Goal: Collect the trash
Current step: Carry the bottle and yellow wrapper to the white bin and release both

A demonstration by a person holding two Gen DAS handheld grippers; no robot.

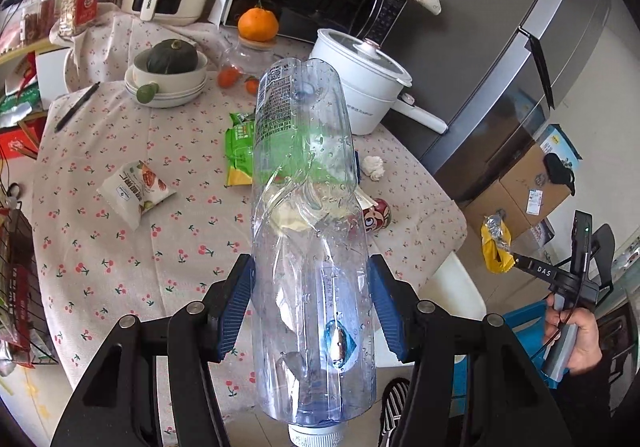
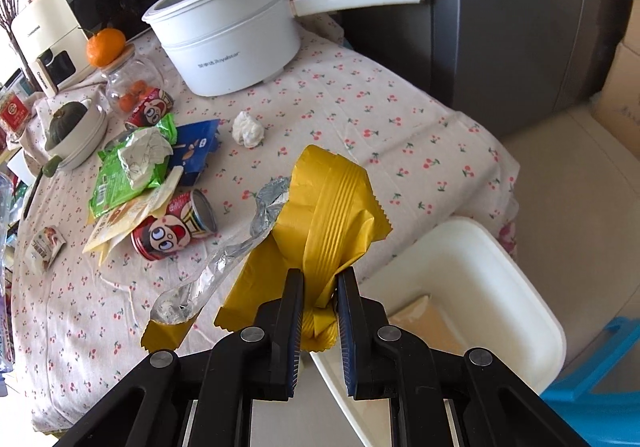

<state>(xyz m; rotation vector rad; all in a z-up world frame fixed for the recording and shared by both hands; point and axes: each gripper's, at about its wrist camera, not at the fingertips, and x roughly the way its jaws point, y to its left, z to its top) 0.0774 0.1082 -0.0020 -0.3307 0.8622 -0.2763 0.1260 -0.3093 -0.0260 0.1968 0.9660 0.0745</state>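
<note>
Two close downward wrist views, shared table (image 1: 120,247)

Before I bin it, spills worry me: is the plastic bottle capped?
Capped: a white cap sits on the bottle, held in the left gripper.

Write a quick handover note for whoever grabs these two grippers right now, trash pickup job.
Left gripper: shut on the crushed clear bottle, cap toward the camera, held above the table.
Right gripper: shut on the yellow foil wrapper, held off the table edge near the white bin.
Done: both pieces lifted; neither dropped in yet.
Left on the cherry-print tablecloth: two red cartoon cans, green wrapper, blue packet, crumpled tissue, small snack packet.
</note>
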